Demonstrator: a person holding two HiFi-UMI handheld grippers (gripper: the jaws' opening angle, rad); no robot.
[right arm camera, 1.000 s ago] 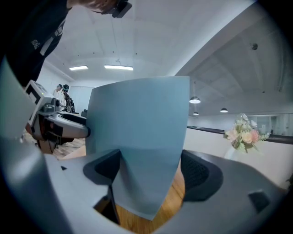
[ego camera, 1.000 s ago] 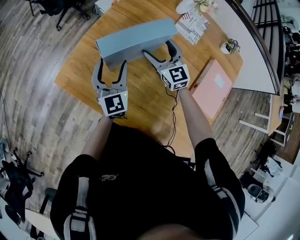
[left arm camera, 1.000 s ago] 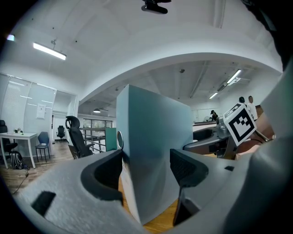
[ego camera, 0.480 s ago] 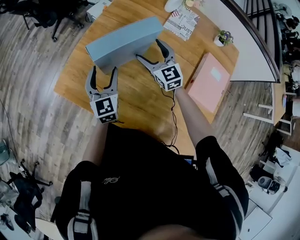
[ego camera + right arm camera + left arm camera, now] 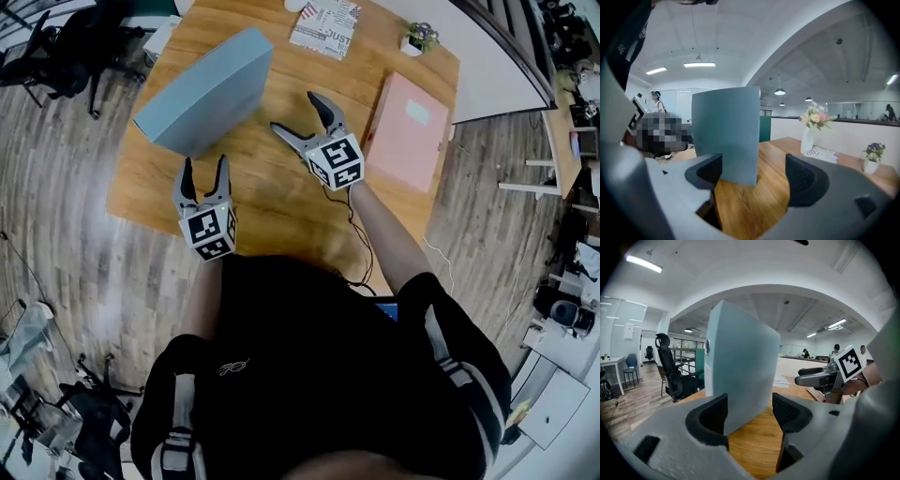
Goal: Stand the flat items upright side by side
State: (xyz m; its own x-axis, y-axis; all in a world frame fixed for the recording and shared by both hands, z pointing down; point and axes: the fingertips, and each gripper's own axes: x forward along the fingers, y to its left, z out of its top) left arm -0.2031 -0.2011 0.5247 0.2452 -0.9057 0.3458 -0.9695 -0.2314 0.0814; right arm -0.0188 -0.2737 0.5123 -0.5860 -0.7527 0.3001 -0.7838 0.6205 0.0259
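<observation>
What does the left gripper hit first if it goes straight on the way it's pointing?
Most likely the upright grey-blue binder: it stands dead ahead of the left gripper, with a strip of bare table before it. The jaws are open with nothing between them, and have just been closing slightly.

**A:** What stands beyond the fingers (image 5: 322, 111) of the right gripper (image 5: 292, 111)?

**B:** Far past them, a small green potted plant (image 5: 417, 37) sits at the far edge of the light wooden table (image 5: 272, 211). In the right gripper view a white vase of pale flowers (image 5: 808, 136) rises above the right finger, with the plant farther right.

**A:** And behind them?

**B:** A thin black cable (image 5: 352, 220) trails back over the table.

**A:** By the fingers (image 5: 180, 187) of the left gripper (image 5: 204, 159)?

**B:** A black office chair (image 5: 670, 371) stands well off to their left, on the grey wood-plank floor (image 5: 56, 216).
</observation>
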